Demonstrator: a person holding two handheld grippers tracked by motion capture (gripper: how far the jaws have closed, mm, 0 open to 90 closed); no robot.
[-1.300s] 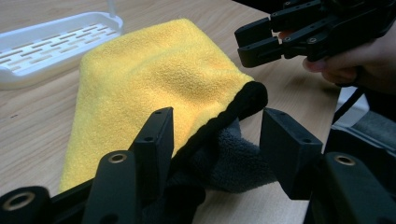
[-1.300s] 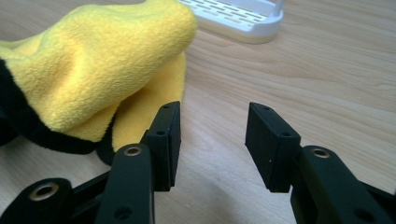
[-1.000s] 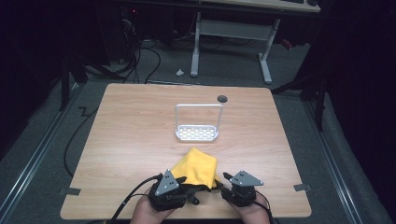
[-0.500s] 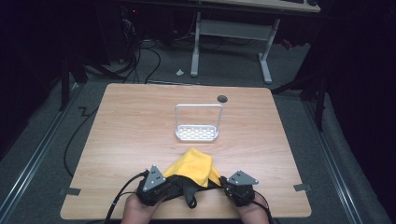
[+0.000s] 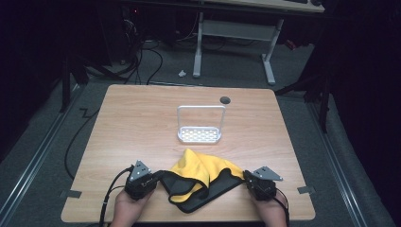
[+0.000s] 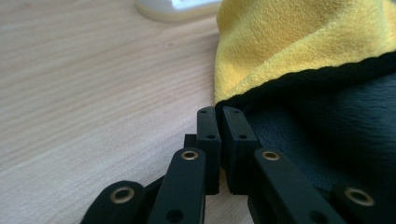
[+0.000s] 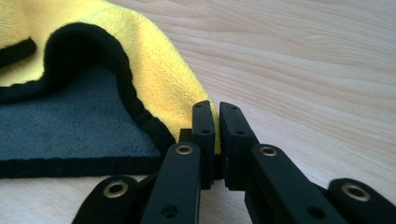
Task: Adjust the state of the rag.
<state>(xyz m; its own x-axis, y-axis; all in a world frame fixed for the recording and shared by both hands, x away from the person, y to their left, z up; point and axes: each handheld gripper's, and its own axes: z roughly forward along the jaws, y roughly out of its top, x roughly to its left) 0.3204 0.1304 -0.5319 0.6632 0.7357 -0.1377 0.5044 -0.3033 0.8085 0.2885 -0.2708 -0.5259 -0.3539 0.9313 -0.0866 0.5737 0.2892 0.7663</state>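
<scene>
Cloth (image 5: 203, 182) — long axis left-right

A cloth (image 5: 203, 182) is spread on the table (image 5: 132, 123) at its near edge, between the left gripper (image 5: 158, 176) at its left corner and the right gripper (image 5: 245, 178) at its right corner. A rack (image 5: 200, 135) is set just behind the cloth, near table centre. A hole (image 5: 225, 100) is seen behind the rack.

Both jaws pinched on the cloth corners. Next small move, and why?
Probably lift both corners a little and draw them apart. The left gripper and right gripper are each shut on a near corner of the cloth, which lies bunched, its yellow side folded over the black, just short of the white rack.
</scene>
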